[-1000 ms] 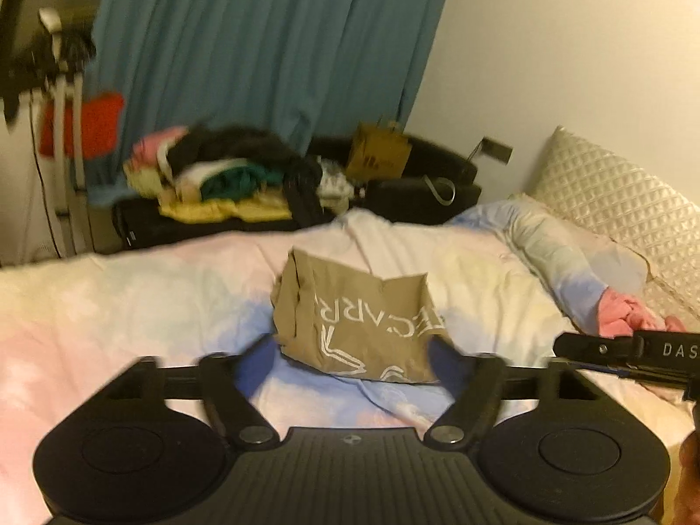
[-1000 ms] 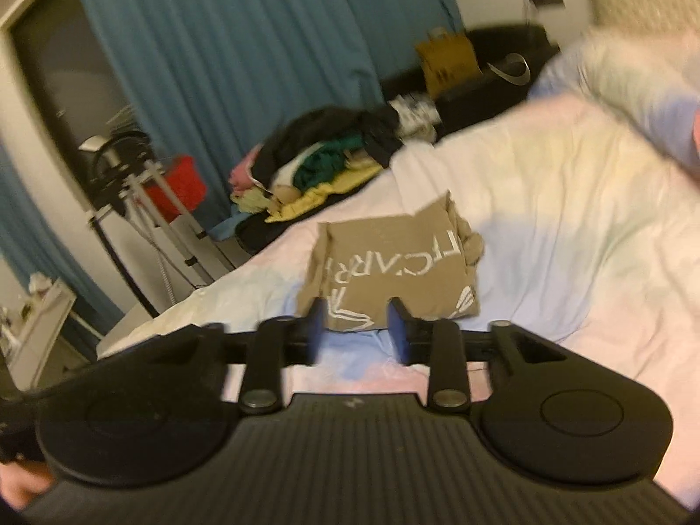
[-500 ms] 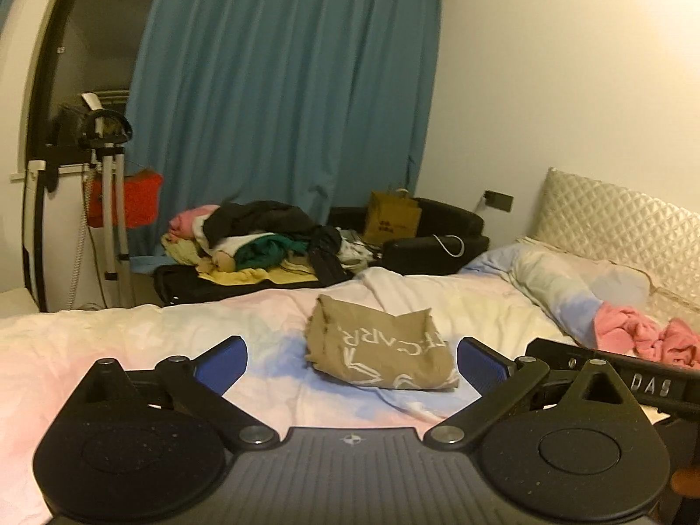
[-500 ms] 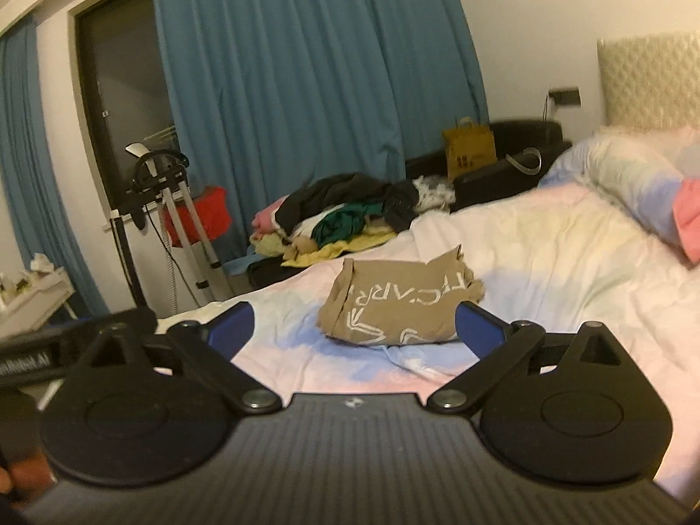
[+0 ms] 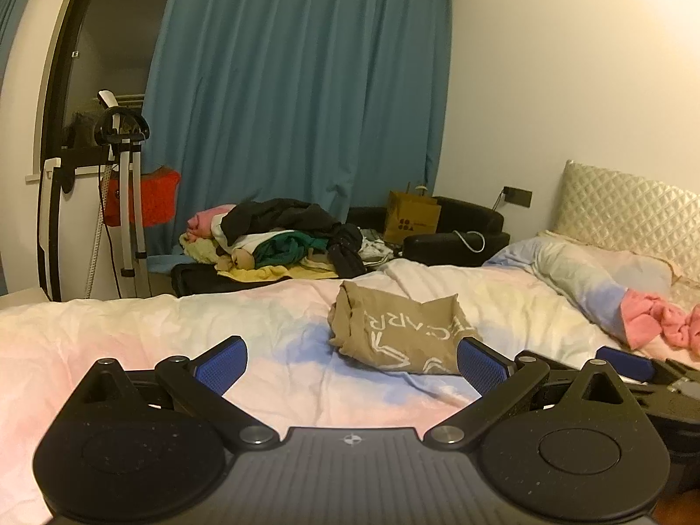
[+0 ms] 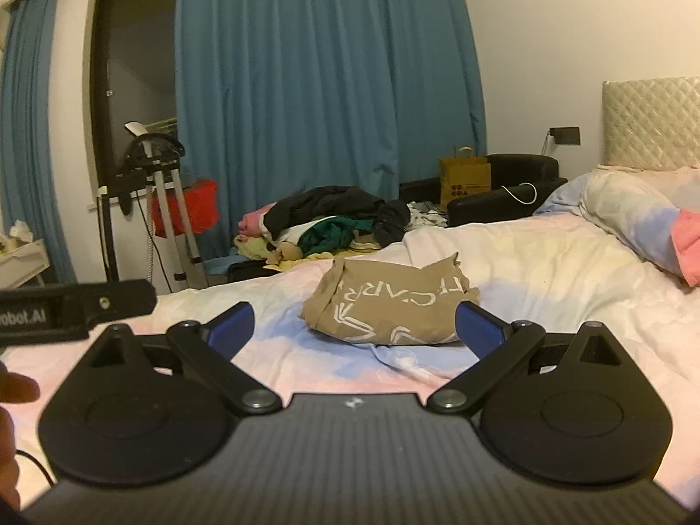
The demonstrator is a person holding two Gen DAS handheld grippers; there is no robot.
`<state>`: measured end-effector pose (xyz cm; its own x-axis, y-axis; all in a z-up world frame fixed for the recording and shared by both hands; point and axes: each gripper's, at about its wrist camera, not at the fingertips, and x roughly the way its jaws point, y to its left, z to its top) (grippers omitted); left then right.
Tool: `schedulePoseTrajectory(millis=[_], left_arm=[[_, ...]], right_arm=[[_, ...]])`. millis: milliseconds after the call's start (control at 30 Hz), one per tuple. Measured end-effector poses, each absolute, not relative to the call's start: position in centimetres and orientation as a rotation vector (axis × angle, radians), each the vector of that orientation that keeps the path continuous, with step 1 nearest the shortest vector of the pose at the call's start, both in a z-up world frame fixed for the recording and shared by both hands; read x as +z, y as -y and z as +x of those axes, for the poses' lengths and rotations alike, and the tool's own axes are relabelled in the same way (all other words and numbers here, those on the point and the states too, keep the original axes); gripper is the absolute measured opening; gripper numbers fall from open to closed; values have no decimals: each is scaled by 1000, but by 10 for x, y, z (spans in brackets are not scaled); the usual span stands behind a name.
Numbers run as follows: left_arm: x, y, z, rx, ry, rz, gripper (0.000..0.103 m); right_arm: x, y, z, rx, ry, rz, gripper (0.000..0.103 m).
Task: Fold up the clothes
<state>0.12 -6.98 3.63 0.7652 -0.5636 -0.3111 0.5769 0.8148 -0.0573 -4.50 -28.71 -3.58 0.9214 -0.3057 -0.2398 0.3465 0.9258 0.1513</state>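
**Both grippers spread, tan shirt folded on bed**

With its blue pads [image 5: 221, 365] set wide apart, the left gripper [image 5: 350, 361] holds nothing — it hangs above the bed [image 5: 131, 341], short of the shirt [image 5: 396, 332]. Right gripper [image 6: 354, 321]: same state, fingers splayed, nothing between them, also held above the bedding and clear of the cloth.

Shirt: tan, white lettering on top, folded into a rough rectangle. Lies mid-bed on the pastel cover, ahead of both grippers and not touched by either. In the right wrist view it sits between the two pads in line of sight, the right pad overlapping its near corner [image 6: 387, 306]; in the left wrist view it is off toward the right pad.

Each gripper shows at the edge of the other's view — the right one at the lower right of the left view [image 5: 634, 367], the left one at the left edge of the right view [image 6: 74, 306]. Part of a hand [image 6: 13, 393] is visible below it, blurred.

Farther out:
- pillow [image 5: 582, 280] at the head of the bed, to the right, with a pink garment [image 5: 660, 326] beside it
- quilted headboard [image 5: 625, 210] against the wall
- heap of mixed clothes [image 5: 284, 236] beyond the far edge of the bed
- brown paper bag [image 5: 411, 218] on a black seat, right of the heap
- blue curtain [image 5: 297, 96] behind all of it
- white-legged stand [image 5: 127, 201] with a red item [image 5: 153, 201] near it, at the left
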Motion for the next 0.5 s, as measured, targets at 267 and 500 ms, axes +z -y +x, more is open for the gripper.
schedulePoseTrajectory(millis=[267, 500], left_arm=[[31, 68, 4, -589, -340, 61, 103], [30, 67, 2, -576, -345, 76, 103]], right_arm=[[-40, 289, -43, -351, -237, 206, 100], [-41, 287, -45, -345, -241, 197, 100]])
